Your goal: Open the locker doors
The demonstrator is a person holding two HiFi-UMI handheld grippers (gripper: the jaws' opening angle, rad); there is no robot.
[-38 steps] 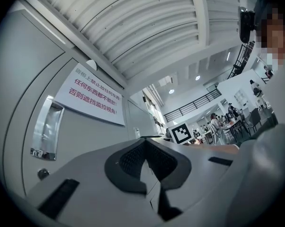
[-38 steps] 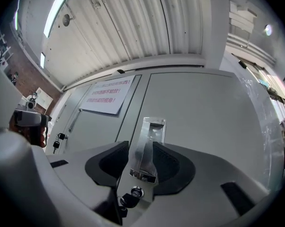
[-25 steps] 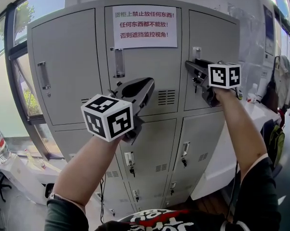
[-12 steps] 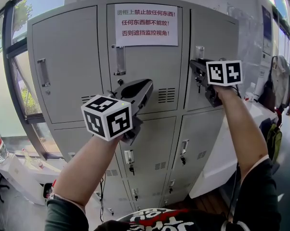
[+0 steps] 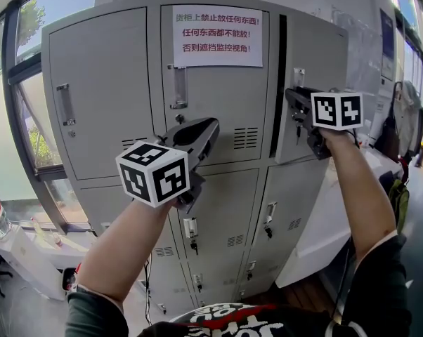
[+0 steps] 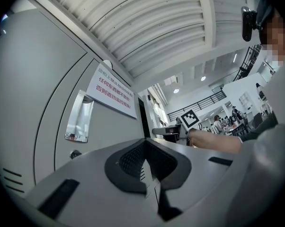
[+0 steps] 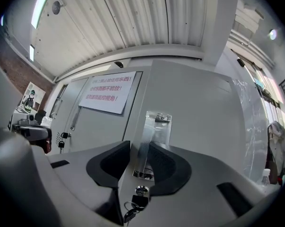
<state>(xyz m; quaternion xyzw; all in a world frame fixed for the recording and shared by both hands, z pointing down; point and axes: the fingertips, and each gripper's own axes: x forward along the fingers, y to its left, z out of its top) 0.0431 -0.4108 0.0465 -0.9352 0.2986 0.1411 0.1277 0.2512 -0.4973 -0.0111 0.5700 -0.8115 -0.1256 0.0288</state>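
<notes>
Presently, a grey locker bank (image 5: 92,181) is being faced, with three doors across its top row.

Item: top-right locker door (image 5: 317,55). It is being held slightly ajar, and a dark gap (image 5: 281,83) is being shown along its left edge, beside the middle top door (image 5: 211,111). Room for its swing is being left in front, toward the person; a white desk (image 5: 317,244) is standing close on the right.

Item: right gripper (image 5: 296,102). Its jaws have just been closing and are being pressed onto that door's upright chrome handle (image 7: 149,136), which is lying between the pads.

Item: left gripper (image 5: 210,128). Its jaws are being held together with nothing between them, near the middle top door and below a paper notice (image 5: 217,36).

By the right gripper view alone, a bunch of keys (image 7: 133,207) is being shown clearly, hanging from the lock under the handle. By the head view alone, the gap and the lower locker rows are being shown. By the left gripper view alone, a ribbed ceiling (image 6: 147,27) is being shown.

The door itself is being presented as plain matt grey sheet metal.
</notes>
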